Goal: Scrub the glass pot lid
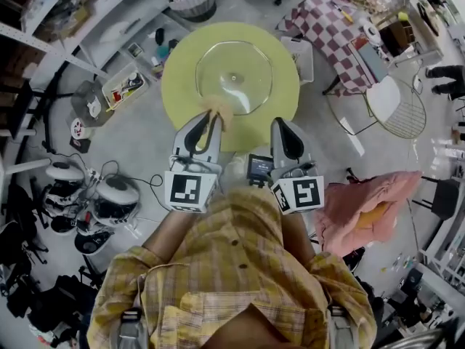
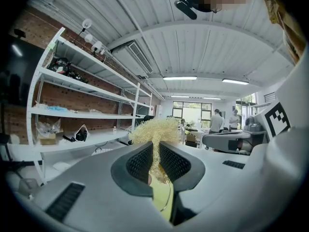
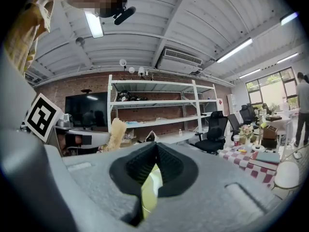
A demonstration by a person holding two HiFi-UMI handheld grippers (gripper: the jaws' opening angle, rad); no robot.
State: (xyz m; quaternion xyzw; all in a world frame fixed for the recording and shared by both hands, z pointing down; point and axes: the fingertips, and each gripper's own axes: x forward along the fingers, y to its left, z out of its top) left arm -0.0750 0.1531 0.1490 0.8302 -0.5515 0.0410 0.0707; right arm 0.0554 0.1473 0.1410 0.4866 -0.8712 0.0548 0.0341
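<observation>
Your left tool (image 1: pixel 210 118) pinches the scourer (image 1: pixel 216 108), right tool (image 1: pixel 285 125) closed empty; unpinned, the glass pot lid (image 1: pixel 234 77) may skate off the surface (image 1: pixel 180 75).

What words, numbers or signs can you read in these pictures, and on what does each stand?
No words or numbers can be read.
Cube on the left gripper: a black-and-white square marker, no letters.
Cube on the right gripper: the same kind of marker.
Dark screen between the cubes: too small to read.
Things in the white tray on the floor: print too small.
</observation>
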